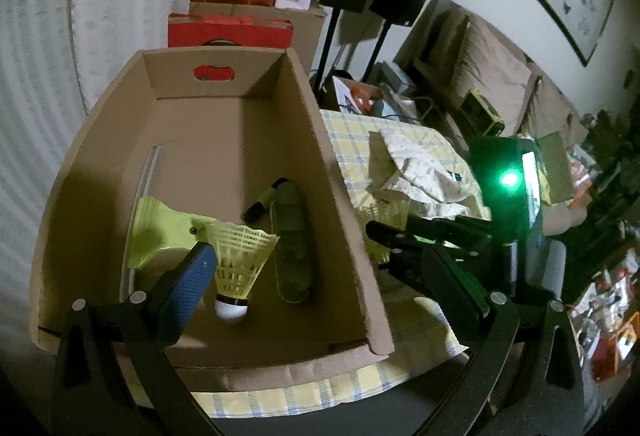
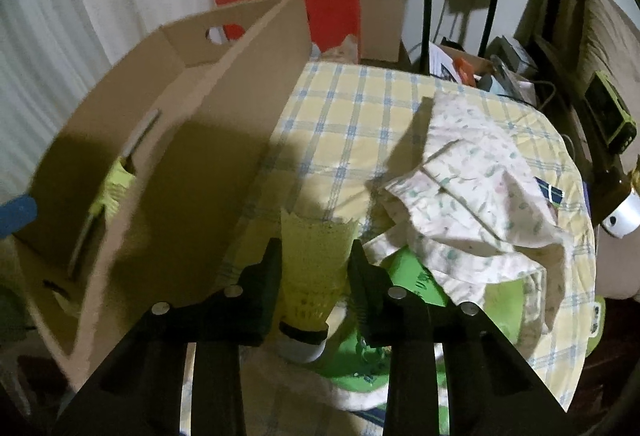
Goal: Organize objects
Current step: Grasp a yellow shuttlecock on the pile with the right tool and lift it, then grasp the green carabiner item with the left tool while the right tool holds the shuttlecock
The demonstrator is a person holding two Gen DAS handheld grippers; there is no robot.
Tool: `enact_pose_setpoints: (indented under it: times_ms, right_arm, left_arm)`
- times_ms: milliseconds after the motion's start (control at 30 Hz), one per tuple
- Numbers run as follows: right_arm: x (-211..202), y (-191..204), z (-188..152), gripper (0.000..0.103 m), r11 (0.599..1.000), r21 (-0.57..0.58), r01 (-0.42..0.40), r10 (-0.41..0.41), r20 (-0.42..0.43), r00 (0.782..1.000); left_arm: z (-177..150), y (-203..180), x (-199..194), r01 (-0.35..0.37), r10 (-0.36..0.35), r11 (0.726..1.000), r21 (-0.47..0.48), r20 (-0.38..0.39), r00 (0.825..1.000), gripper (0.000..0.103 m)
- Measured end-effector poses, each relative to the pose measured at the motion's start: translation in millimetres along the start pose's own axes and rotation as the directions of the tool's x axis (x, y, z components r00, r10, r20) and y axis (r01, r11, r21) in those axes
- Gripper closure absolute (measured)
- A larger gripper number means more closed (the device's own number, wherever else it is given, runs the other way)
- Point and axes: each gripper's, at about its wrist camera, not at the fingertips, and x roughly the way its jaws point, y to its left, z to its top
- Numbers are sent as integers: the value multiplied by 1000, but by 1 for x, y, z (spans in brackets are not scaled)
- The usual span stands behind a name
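Two shuttlecocks [image 1: 238,268] [image 2: 312,276], one box [image 1: 224,140]

Cardboard box [image 1: 320,172]: open-topped, left of frame | shuttlecock [image 1: 236,268]: yellow skirt, white cork down, in box, lower centre | olive pouch [image 1: 292,248]: flat in box, right | second shuttlecock [image 2: 312,276]: yellow, cork down, bottom centre, outside the box.
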Motion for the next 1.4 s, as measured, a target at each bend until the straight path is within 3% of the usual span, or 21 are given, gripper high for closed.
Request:
enact_pose_setpoints:
  times_ms: [333,567,633,767,1033,1167,1400]
  right_arm:
    - [-81,-37,1,71,994,97,-58,45,133,990]
    - [-132,-73,-11,71,985,167,-48,12,208,978]
    - [-143,-87,-17,71,981,192,-40,-3,220,976]
    - [-156,-108,-29,71,972,234,-24,-30,226,974]
    - [-166,-132,-52,71,960,279,-7,-57,219,974]
    - [-168,-138,-62,71,955,296,-11,-57,220,974]
    - [-165,-142,-72,71,948,317,-21,-50,214,976]
  left_arm:
    - [7,-28,-4,32,-32,998,62,0,999,1]
    - [15,-61,13,85,-79,992,94,-67,995,7]
    - [16,-72,20,97,-86,990,105,-98,991,23]
    - [17,-97,38,121,-101,985,121,-156,983,28]
    - [8,-120,86,83,-41,986,141,-277,960,59]
    - [3,-116,105,55,-19,992,112,-299,954,61]
    - [-5,-105,133,64,-49,997,31,-353,935,64]
